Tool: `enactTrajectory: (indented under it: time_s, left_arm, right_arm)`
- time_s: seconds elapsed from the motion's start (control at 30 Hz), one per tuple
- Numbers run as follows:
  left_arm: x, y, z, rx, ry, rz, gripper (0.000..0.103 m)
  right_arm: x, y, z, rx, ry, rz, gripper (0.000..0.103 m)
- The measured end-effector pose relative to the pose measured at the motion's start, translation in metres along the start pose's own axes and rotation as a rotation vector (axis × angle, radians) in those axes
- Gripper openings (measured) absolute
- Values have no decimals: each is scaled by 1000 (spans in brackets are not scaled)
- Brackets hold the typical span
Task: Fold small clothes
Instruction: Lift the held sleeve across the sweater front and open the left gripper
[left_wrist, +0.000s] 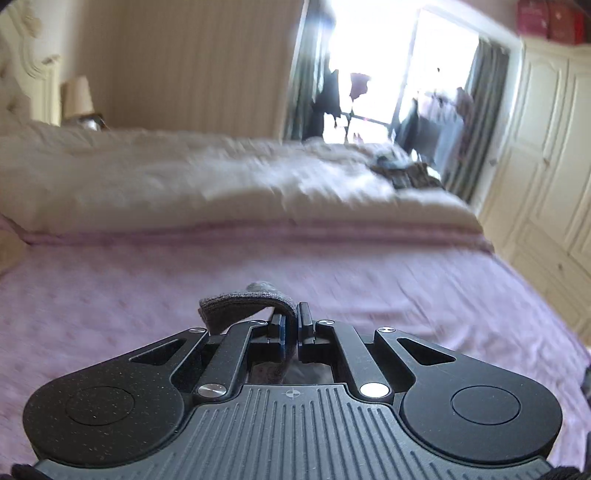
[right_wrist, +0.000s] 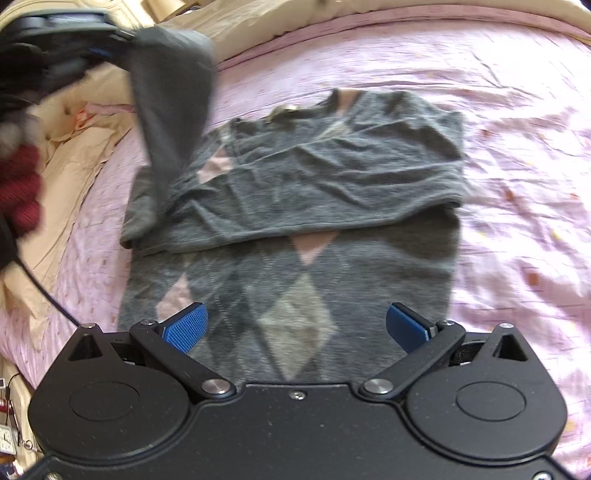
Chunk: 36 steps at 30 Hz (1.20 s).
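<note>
A grey argyle sweater (right_wrist: 317, 184) with pink and pale diamonds lies on the pink bedspread (right_wrist: 517, 147), one sleeve folded across its chest. Its other sleeve (right_wrist: 173, 99) is lifted up at the left, pinched at the cuff by my left gripper (right_wrist: 107, 44), which is blurred at the top left. In the left wrist view that gripper (left_wrist: 291, 325) is shut on the grey cuff (left_wrist: 240, 302), which loops out over its fingers. My right gripper (right_wrist: 295, 325) hangs open over the sweater's lower hem, blue pads (right_wrist: 186, 326) spread wide with nothing between them.
A cream duvet (left_wrist: 184, 177) is bunched at the far side of the bed, with dark folded clothes (left_wrist: 406, 171) on it. White wardrobe doors (left_wrist: 546, 147) stand to the right, a window behind. A dark red sleeve (right_wrist: 18, 184) and a cable are at the left.
</note>
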<state>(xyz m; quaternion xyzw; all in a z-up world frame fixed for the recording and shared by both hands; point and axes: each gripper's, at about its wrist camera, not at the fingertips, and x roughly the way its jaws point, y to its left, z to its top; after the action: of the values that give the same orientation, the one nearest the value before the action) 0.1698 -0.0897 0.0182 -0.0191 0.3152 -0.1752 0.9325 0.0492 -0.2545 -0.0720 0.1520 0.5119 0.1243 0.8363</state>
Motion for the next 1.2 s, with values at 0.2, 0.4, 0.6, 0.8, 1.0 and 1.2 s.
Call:
enactTrajectory:
  time_s: [0.2,0.4,0.6,0.8,1.0,1.2]
  left_arm:
    - [34,-40,-29,76,143,-87,30]
    - [11,-43,-36,154,125,-109,48]
    - [16,21,-61,83,240,42,48]
    - [32,104,-80,-51,353,232,48]
    - [54,144,-103,-115,470,342,48]
    - [60,148,-108,-148,450,345,60]
  right_arm:
    - [3,-11,-2,26,10,-17,103]
    - [13,-11,4,39,11,-33,103]
    - [21,-13,29,33,-27,-49,103]
    - [33,-24,68,31,-67,-82,103]
    - [57,-40,102,-28,-58,-132,103]
    - [84,-51,124,-88,-37,-130,95]
